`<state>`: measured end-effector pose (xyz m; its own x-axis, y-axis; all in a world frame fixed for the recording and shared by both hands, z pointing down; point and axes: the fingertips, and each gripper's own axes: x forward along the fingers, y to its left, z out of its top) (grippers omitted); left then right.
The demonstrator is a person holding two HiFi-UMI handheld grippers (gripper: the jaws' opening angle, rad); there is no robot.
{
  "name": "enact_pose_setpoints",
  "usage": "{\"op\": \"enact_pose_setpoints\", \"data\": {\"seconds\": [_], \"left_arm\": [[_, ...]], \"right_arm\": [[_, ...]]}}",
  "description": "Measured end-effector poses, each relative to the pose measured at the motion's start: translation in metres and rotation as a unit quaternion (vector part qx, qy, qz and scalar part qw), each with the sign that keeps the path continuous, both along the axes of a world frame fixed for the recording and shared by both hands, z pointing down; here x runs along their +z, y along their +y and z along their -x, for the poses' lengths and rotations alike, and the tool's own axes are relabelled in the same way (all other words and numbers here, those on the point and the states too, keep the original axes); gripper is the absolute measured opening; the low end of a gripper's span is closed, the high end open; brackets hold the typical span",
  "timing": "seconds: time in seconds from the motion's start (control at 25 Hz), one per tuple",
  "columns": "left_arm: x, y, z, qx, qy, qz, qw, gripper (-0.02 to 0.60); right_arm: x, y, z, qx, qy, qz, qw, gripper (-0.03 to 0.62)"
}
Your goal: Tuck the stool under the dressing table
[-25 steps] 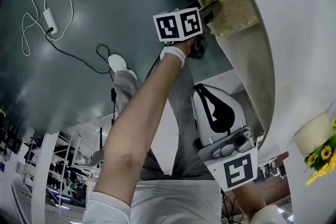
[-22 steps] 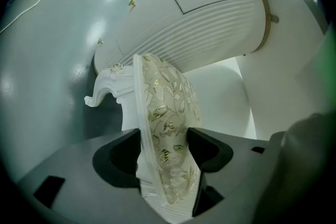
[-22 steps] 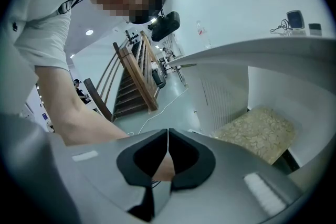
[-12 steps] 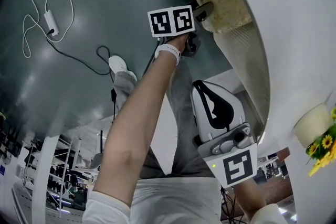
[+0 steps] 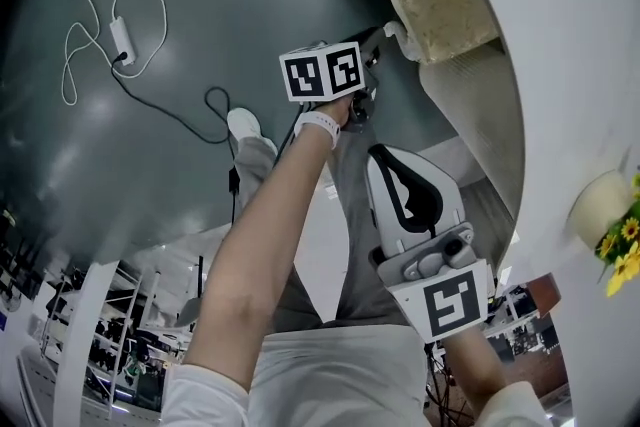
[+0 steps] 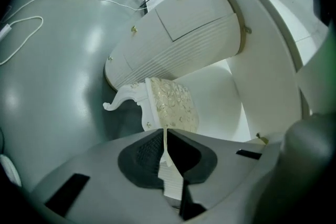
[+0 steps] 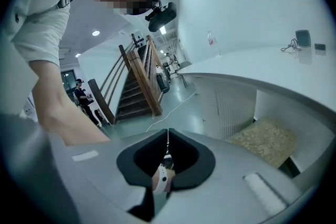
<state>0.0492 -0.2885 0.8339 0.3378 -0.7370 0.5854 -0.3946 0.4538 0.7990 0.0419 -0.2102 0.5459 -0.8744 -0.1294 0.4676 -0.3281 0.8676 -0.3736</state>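
The stool, with a cream patterned cushion (image 5: 435, 0) and a curled white leg (image 6: 121, 99), stands under the white dressing table (image 5: 570, 65). My left gripper (image 5: 375, 43) hovers just short of the stool's near corner, clear of it. Its jaws have just been closing and now meet with nothing between them (image 6: 164, 139). My right gripper (image 5: 410, 205) hangs lower and nearer me, shut and empty (image 7: 168, 139). The cushion (image 7: 265, 139) lies off to the lower right in the right gripper view.
A white cable with an adapter (image 5: 120, 40) and a black cable (image 5: 190, 115) lie on the grey floor. The person's shoe (image 5: 243, 123) is below the left arm. Yellow flowers (image 5: 622, 255) stand on the table. A wooden staircase (image 7: 139, 81) rises beyond.
The left gripper has let go of the stool's cushion edge, drawn back from it and shut its jaws. Both grippers have risen slightly.
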Motion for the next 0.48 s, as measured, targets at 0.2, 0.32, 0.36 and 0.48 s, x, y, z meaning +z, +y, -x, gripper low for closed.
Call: {"op": "enact_pose_setpoints", "data": {"seconds": [0.2,0.32,0.36,0.48], "left_arm": [[-0.030,0.035,0.024,-0.026,-0.002,0.007,0.9996,0.009],[-0.052,0.059,0.037,-0.044,-0.004,0.007,0.9990,0.009],[-0.060,0.067,0.041,-0.048,-0.006,0.006,0.9988,0.009],[-0.081,0.091,0.059,-0.063,-0.012,0.002,0.9979,0.009]], "right_arm": [[-0.022,0.023,0.012,-0.008,-0.013,-0.011,1.000,0.018],[-0.038,0.037,0.015,-0.014,-0.015,-0.017,1.000,0.018],[-0.043,0.041,0.015,-0.017,-0.015,-0.020,1.000,0.018],[-0.056,0.054,0.021,-0.026,-0.019,-0.033,0.999,0.018]]}}
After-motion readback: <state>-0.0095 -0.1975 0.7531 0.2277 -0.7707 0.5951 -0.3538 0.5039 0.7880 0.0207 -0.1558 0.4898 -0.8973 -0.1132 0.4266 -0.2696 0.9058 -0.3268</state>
